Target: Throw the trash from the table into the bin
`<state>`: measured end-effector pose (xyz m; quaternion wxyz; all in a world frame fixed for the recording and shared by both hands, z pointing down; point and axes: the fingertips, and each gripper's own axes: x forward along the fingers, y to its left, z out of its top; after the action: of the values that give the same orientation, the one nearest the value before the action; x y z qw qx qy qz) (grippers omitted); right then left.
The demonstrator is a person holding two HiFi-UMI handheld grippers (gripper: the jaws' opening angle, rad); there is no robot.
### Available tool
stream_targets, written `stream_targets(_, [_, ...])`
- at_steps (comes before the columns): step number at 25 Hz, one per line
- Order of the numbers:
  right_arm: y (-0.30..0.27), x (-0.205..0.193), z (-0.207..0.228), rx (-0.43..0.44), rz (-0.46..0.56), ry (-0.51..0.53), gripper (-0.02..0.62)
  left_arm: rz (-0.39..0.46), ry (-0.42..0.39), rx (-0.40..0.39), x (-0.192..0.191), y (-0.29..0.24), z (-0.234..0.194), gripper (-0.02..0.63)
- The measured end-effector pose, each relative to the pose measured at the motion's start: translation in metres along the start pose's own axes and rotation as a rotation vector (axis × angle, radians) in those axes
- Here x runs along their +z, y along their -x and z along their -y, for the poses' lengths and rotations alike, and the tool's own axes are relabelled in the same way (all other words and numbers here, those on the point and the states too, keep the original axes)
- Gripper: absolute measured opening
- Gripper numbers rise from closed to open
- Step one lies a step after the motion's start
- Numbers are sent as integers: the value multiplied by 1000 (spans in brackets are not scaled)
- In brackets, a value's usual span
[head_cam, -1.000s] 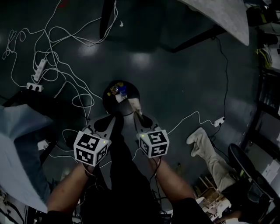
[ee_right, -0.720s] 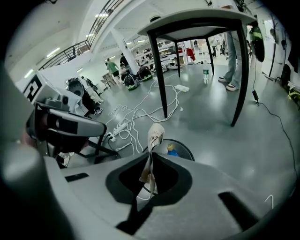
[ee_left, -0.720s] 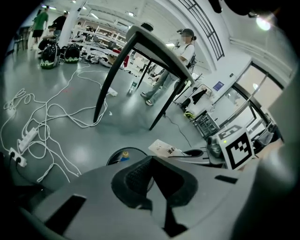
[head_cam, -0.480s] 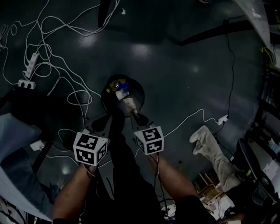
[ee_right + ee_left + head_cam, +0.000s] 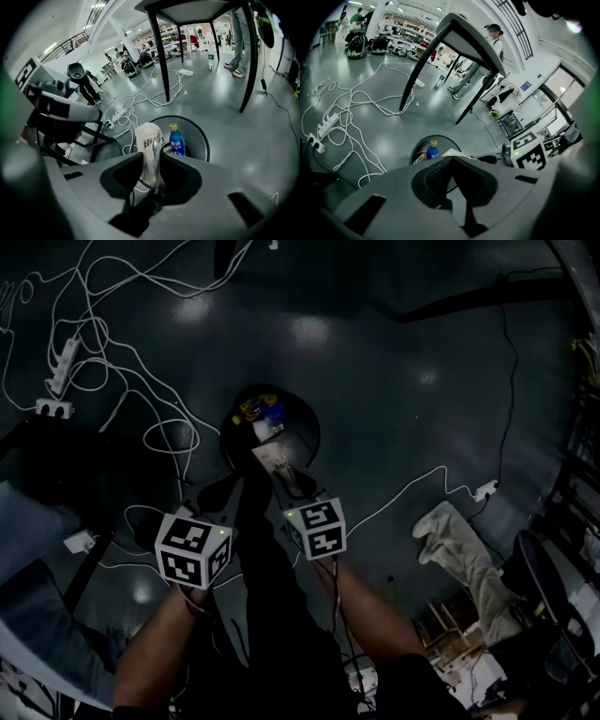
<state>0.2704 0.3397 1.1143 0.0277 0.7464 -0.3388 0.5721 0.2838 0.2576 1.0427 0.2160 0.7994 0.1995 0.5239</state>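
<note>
Floor (image 5: pixel 394 381): dark grey, glossy, with spots of reflected lamp light.

Table (image 5: pixel 464 33): pale top on slanted black legs, beyond the bin in both gripper views.

White cables (image 5: pixel 171 425): several, looped and tangled over the floor on the left, ending at a white power strip (image 5: pixel 62 365).

Bin (image 5: pixel 305 442): round, black mesh, open-topped, upright on the floor just ahead of both tools. Already inside: blue bottle (image 5: pixel 176 140) with yellow cap, standing upright, and a yellow wrapper (image 5: pixel 247 411) beside it.

Left hand-held gripper (image 5: pixel 451 161): angled down toward the bin from its near left side. Jaws together, nothing between them. Marker cube lit by one small green light.

Right hand-held gripper (image 5: pixel 150 161): just beside the left one, angled steeply down over the bin's near rim. Jaws a little apart, having just been opening. Between them, a packet.

Packet (image 5: pixel 149 140): pale, crumpled, with dark print on its face. Lower end down in the gap between the right jaws, edges against both inner faces, whether pinched hard to tell. Free end out past the jaw tips, above the bin's near rim, not yet inside.
</note>
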Motion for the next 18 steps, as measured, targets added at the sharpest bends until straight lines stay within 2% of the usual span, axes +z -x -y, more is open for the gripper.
stream_targets(3, [2,3,2,-16,11,4,131,0,-4,-2,-2,2,2,14])
stream_targets(6, [6,8,7,-34,22,3,160,0,-3,-1,0,2,2,14])
stream_targets(18, [18,4,6,-39,48,-1,170,10,-15,1,-4,9,12,14])
